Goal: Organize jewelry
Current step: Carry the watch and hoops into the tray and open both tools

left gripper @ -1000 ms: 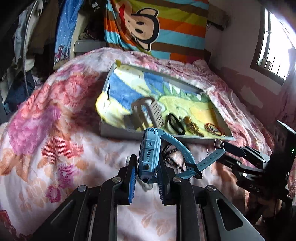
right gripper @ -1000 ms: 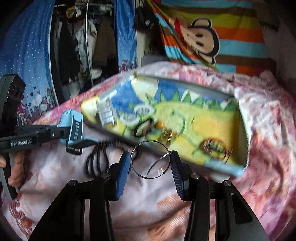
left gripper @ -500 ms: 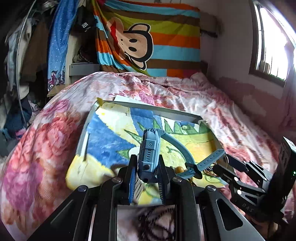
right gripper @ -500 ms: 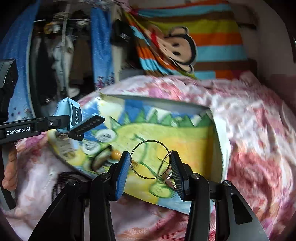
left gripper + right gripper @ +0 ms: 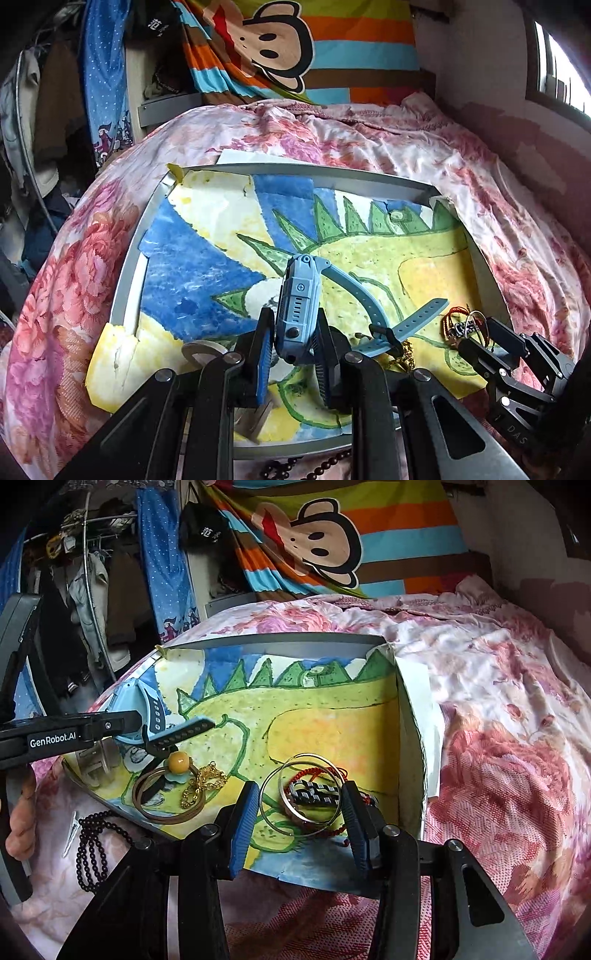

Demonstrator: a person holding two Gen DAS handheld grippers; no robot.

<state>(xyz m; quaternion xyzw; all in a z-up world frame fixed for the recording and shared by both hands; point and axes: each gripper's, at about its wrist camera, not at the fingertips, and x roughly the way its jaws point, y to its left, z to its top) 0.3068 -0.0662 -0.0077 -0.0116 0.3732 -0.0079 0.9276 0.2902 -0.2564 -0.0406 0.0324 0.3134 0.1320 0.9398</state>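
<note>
Tray (image 5: 125,295) on bed already holds bangle (image 5: 166,797), gold chain (image 5: 201,784), red cord piece (image 5: 314,775). Left gripper (image 5: 293,350) clamps blue watch (image 5: 299,306) above tray. Right gripper (image 5: 299,812), jaws half-wide, holds silver hoops (image 5: 295,797) low over tray. Bead string (image 5: 90,849) left outside.

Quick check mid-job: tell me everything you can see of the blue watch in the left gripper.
The blue watch is a chunky light-blue plastic smartwatch, held on edge, its case clamped in the left gripper, side buttons and speaker slots facing the camera. Its perforated rubbery strap curves rightward, buckled into a loop, hanging above the painted tray. Whether the strap touches it is unclear.
</note>
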